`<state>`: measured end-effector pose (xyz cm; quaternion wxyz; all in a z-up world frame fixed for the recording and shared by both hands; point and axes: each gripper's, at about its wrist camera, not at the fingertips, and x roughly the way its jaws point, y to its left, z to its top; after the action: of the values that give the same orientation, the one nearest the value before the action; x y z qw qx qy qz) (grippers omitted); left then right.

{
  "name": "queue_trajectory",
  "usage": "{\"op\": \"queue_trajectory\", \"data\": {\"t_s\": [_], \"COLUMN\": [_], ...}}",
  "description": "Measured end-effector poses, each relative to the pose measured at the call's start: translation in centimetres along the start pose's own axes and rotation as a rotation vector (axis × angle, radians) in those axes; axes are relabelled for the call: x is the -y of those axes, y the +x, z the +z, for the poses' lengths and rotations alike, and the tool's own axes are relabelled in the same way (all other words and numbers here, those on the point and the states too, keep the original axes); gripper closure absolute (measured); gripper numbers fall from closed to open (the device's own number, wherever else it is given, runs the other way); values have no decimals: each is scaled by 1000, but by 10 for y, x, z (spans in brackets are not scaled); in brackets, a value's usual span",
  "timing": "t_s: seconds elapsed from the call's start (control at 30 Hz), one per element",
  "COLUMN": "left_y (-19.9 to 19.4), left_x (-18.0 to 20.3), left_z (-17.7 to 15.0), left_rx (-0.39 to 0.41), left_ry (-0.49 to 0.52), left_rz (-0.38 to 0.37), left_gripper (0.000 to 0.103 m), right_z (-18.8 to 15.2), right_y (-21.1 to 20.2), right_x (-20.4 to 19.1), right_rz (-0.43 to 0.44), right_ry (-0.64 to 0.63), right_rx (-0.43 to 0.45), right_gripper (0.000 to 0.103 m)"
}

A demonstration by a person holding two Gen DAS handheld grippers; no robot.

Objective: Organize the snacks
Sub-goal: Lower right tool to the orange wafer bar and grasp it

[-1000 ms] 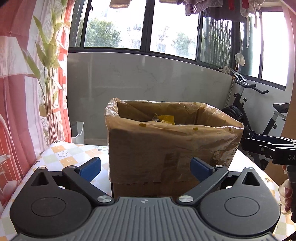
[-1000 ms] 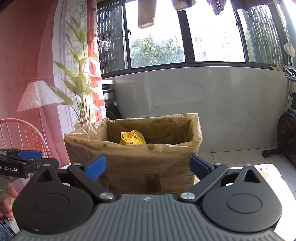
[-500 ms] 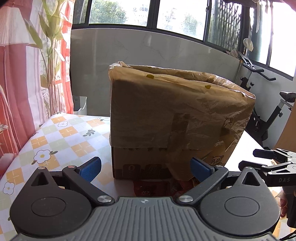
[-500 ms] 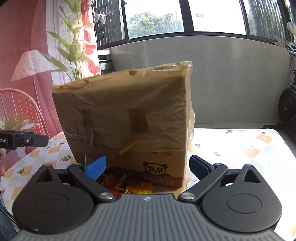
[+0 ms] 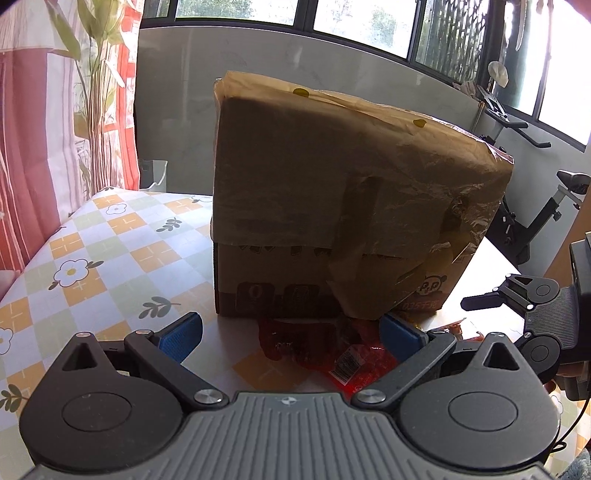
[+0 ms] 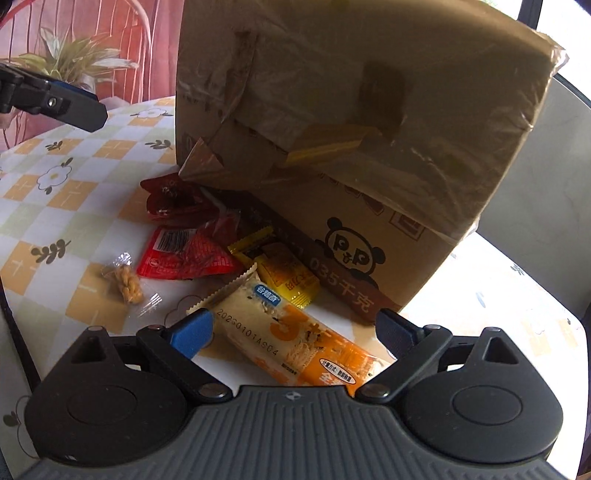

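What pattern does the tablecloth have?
The tablecloth has orange, green and white checks with flowers and leaf sprigs, clearest in the left wrist view.

A sunlit room with a wide window band

We see dark-framed windows above a pale marble-look wall, red patterned curtains and a tall plant on the left, an exercise bike far right, and a floral checked tablecloth near us.
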<state>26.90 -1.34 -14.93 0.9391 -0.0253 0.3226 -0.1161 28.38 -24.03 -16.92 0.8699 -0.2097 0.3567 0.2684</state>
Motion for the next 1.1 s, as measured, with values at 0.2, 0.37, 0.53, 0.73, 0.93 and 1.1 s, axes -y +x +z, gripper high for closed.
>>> {"op": "queue_trajectory", "data": {"t_s": [0.2, 0.37, 0.53, 0.73, 0.93, 1.1], "left_y": [2, 2, 7, 11, 14, 19], "left_x": [3, -1, -2, 1, 1, 2], "left_z": [-2, -4, -8, -11, -15, -20], "left_rx": [-9, -8, -29, -56, -77, -115], "left_ry": [13, -13, -20, -20, -24, -23], "left_rz": [8, 7, 1, -16, -33, -33], "left_gripper": [0, 0, 1, 1, 2, 12], "right_z": [0, -2, -10, -20, -22, -32], "right_y": [13, 12, 1, -7, -8, -16], "right_x": [11, 8, 1, -10, -18, -20], "right_rz": [65, 75, 78, 65, 48, 24], "right_ry": [98, 178, 265, 332, 368, 415], "right_rx": [-54, -77, -69, -15, 31, 80], "right_gripper": [8, 14, 28, 43, 52, 57]}}
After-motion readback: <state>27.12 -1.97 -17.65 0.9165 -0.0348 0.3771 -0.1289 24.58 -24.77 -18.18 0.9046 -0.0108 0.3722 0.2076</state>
